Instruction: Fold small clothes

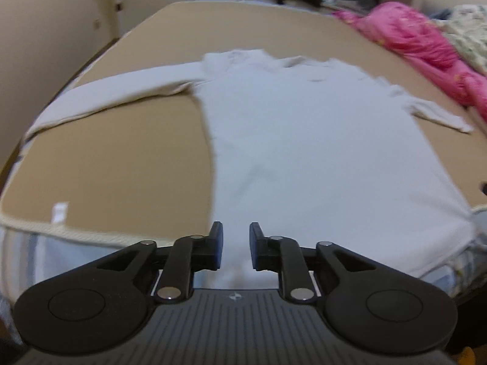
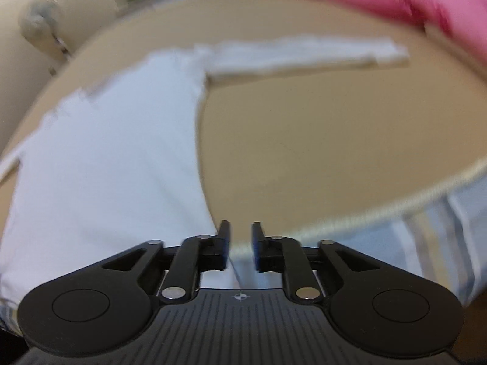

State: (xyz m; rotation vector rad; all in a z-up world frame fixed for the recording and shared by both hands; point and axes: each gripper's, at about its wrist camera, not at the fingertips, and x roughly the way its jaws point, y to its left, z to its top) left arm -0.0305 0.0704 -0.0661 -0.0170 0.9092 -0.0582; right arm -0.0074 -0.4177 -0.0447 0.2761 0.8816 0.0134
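Note:
A white long-sleeved shirt [image 1: 304, 140] lies flat on a tan bed cover, hem toward me, both sleeves spread out to the sides. My left gripper [image 1: 236, 245] is open and empty, hovering over the hem near its left corner. In the right wrist view the shirt [image 2: 106, 152] fills the left side, with its right sleeve [image 2: 304, 54] stretched across the far bed. My right gripper [image 2: 240, 245] is open and empty at the hem's right corner, by the bed's front edge. This view is blurred.
A pink quilt [image 1: 426, 45] and a floral cloth [image 1: 468, 36] are heaped along the bed's right side. The tan cover [image 2: 319, 152] has a cream piped front edge [image 1: 76, 231]. A wall and a fan [image 2: 42, 21] stand to the left.

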